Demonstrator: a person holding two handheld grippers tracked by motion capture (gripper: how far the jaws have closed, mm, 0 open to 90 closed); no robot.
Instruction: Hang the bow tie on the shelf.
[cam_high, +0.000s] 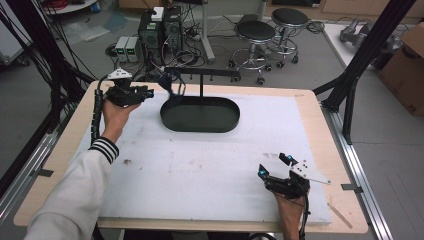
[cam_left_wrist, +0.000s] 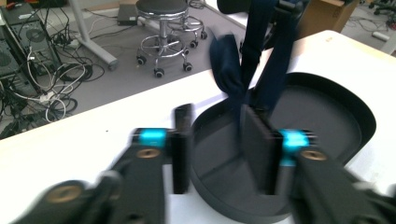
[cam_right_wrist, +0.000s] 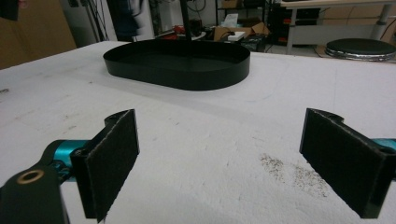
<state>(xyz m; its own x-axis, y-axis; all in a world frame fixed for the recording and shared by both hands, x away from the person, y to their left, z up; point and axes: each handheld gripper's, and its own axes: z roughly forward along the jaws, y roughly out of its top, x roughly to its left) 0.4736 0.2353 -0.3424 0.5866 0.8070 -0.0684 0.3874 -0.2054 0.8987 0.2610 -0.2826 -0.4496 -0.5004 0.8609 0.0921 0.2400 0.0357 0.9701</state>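
Note:
A black oval tray (cam_high: 200, 128) lies on the white mat, and a thin black stand with a crossbar (cam_high: 206, 75) rises from it. A dark blue strap-like cloth (cam_high: 173, 86) hangs from the crossbar's left end over the tray. My left gripper (cam_high: 150, 93) is held just left of the cloth, jaws open. In the left gripper view the cloth (cam_left_wrist: 232, 70) dangles just beyond the left gripper (cam_left_wrist: 218, 116), close to its right-hand jaw and above the tray (cam_left_wrist: 357, 109); this view is blurred. My right gripper (cam_high: 273, 164) rests open and empty near the mat's front right corner.
In the right gripper view the tray (cam_right_wrist: 187, 80) lies ahead of the right gripper (cam_right_wrist: 223, 122) across bare white mat (cam_right_wrist: 224, 154) with some dark specks. Two stools (cam_high: 256, 35), computer cases and cables stand on the floor beyond the table. A black frame post (cam_high: 360, 60) rises at the right.

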